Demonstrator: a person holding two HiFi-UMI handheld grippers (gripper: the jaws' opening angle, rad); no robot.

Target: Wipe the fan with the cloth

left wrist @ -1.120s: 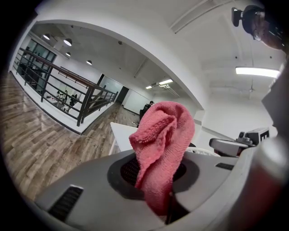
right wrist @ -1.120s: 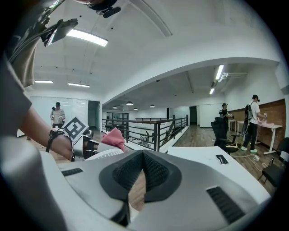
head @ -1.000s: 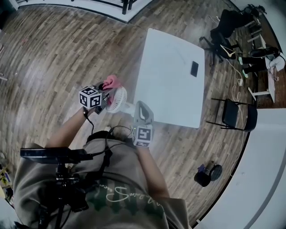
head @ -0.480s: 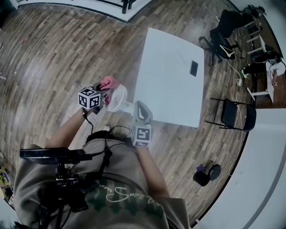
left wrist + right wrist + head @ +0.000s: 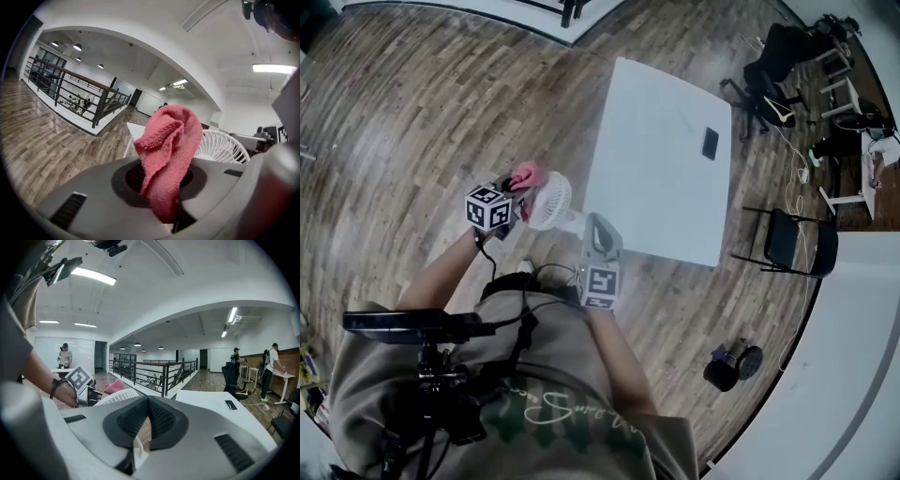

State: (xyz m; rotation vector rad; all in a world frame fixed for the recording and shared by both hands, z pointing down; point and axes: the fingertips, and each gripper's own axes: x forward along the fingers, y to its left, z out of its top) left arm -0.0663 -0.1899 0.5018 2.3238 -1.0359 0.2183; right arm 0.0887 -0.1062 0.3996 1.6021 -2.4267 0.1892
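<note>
Our left gripper [image 5: 515, 191] pinches the cloth [image 5: 528, 174], right gripper [image 5: 597, 223] clamps the fan [image 5: 547, 201], beside the white table [image 5: 661, 159] on wood floor [image 5: 441, 103].

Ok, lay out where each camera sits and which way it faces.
Head view: on the person's head, looking steeply down on the fan, table and floor; shows torso, forearms, left gripper, right gripper.
Left gripper view: on the left gripper, looking along its jaws past the pinched cloth to the fan's grille; its own jaws fill the foreground.
Right gripper view: on the right gripper, facing over the table toward a railing; shows the person's left wrist.
All three show fan and cloth.
</note>
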